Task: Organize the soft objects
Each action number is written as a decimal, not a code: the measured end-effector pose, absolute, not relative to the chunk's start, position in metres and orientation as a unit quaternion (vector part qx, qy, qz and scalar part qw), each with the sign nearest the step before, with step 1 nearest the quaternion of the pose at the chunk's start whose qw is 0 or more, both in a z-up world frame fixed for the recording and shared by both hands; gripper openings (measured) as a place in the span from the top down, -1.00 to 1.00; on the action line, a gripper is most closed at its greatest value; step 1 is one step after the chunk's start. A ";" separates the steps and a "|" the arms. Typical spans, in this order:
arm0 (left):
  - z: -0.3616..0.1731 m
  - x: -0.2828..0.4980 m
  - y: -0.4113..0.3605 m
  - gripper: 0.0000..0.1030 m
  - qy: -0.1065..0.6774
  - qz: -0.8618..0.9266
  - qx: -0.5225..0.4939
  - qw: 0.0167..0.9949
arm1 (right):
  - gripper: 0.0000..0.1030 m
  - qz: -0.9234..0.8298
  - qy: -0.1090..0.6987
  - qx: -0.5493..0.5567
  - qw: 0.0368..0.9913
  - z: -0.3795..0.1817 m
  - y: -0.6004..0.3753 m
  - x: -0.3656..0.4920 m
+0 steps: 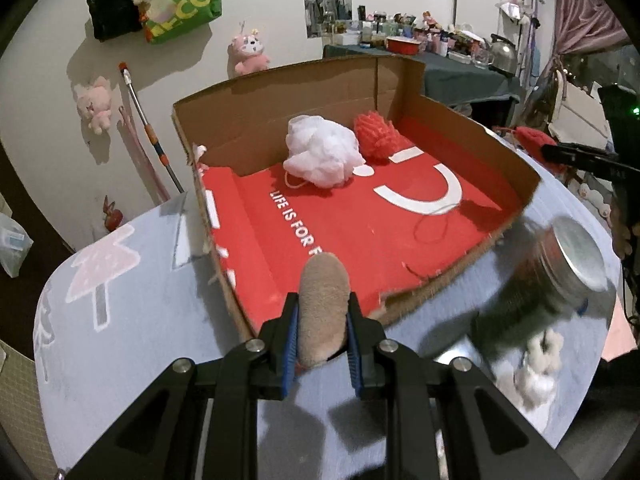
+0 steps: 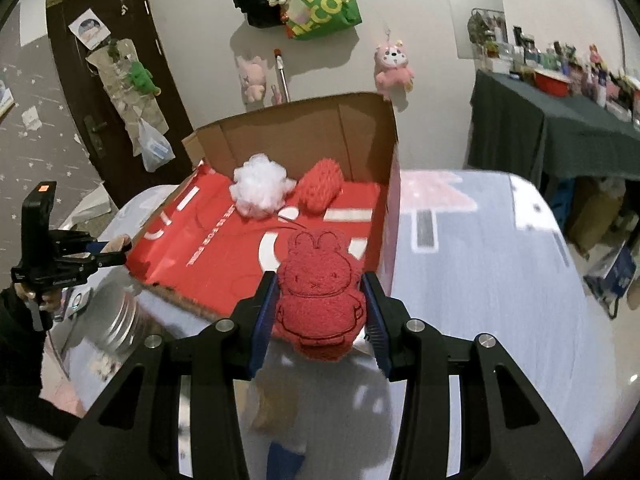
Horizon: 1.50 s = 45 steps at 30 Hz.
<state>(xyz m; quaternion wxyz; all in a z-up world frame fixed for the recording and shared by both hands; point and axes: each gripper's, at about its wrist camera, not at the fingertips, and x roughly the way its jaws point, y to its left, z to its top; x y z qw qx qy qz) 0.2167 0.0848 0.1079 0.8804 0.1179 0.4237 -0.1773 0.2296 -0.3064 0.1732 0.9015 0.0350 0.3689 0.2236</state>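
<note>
Two handheld grippers close in on an open cardboard box [image 1: 248,128]. The left gripper [image 1: 322,316] pinches a beige plush piece [image 1: 322,308], its long axis running straight out along the fingers toward the box floor just ahead. The right gripper [image 2: 320,304] clamps a red bunny-shaped plush [image 2: 318,296], upright between the pads, with the box ahead and slightly left. A white pouf [image 1: 322,154] and a red pompom [image 1: 378,136] lie at the far wall. Both grippers look about equally near the front edge. The beige piece's lower end is hidden behind the jaws; a metal tin [image 1: 576,256] nearby is blurred.
</note>
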 end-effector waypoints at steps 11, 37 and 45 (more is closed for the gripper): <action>0.093 0.296 0.044 0.57 0.482 -0.118 0.168 0.851 | 0.22 0.166 0.447 -0.079 0.876 0.159 -0.234 0.311; 0.045 0.371 0.017 0.42 0.534 -0.058 0.218 0.815 | 0.19 0.095 0.542 -0.180 0.816 0.087 -0.196 0.403; 0.046 0.369 0.014 0.13 0.529 -0.057 0.215 0.819 | 0.09 0.092 0.542 -0.199 0.811 0.082 -0.190 0.403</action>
